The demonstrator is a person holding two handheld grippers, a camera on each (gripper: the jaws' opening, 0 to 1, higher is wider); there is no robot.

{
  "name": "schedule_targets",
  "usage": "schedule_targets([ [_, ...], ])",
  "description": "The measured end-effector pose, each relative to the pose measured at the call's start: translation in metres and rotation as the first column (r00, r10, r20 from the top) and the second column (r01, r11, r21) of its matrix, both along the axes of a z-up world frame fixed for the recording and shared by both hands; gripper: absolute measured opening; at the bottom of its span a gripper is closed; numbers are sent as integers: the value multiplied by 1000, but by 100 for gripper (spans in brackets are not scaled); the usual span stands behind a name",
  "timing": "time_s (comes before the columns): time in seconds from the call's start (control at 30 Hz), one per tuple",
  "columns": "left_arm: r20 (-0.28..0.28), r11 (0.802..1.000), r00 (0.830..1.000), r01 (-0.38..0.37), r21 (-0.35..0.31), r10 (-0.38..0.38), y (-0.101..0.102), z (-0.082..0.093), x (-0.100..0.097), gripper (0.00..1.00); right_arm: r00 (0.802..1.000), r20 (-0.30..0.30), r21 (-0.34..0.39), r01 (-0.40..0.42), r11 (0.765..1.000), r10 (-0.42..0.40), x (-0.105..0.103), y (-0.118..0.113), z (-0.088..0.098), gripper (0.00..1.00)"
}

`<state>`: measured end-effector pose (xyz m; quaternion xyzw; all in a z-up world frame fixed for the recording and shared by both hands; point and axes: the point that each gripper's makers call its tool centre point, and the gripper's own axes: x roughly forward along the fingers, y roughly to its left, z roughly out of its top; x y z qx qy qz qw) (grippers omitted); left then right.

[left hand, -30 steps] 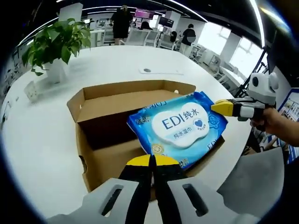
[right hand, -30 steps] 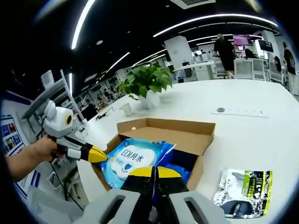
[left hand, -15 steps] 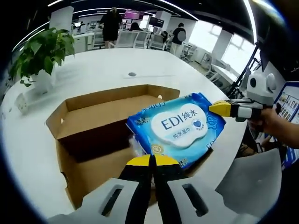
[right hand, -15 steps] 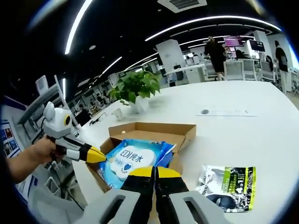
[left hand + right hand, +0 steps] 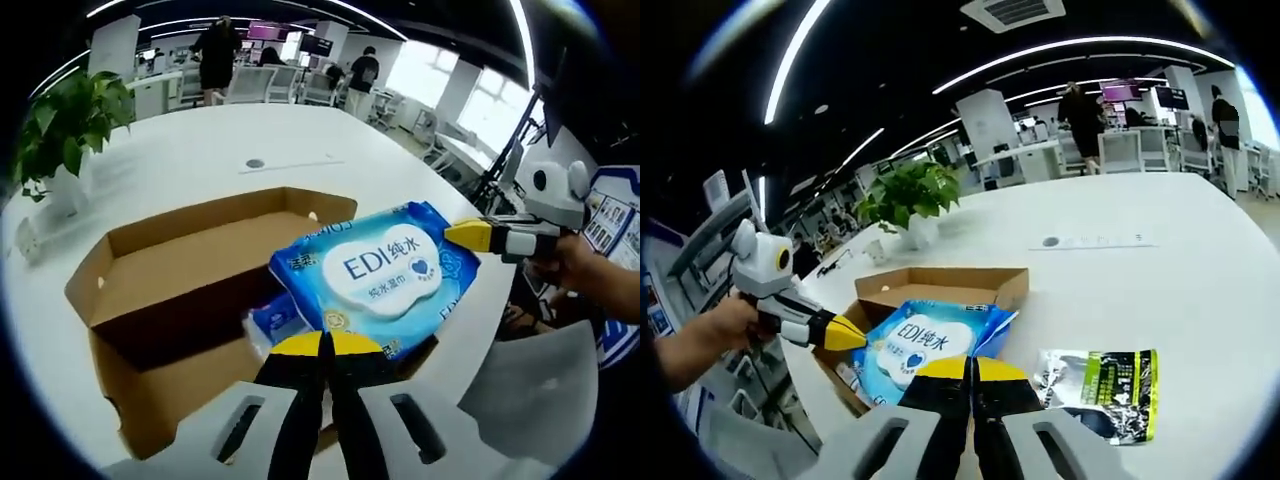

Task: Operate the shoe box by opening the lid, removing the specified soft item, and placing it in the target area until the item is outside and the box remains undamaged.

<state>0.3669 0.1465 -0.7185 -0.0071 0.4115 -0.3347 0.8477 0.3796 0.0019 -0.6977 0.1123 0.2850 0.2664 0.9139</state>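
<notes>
Removal step: box (image 5: pixel 180 290) left of the left gripper (image 5: pixel 322 345), whose jaws clamp the wipes pack's (image 5: pixel 375 275) near edge, right gripper (image 5: pixel 470 235) pinching its far corner; next, carry it clear toward the table (image 5: pixel 1200 260).

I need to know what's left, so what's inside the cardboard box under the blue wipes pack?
In the cardboard box, another small blue-and-white pack peeks out beneath the blue wipes pack, which both grippers hold. The rest of the floor there is bare cardboard or covered by the pack.
</notes>
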Motion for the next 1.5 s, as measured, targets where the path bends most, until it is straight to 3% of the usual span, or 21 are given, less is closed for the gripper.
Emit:
schedule_targets([
  [0.83,-16,998,999,33,-56,-34,-73,6,13,0,997,-6,-6,74,997,-74,16,-74,4,0],
  [1.5,-26,996,998,54,-65,-55,-110,3,2,0,999,-36,-32,39,999,-40,19,-109,-4,0],
])
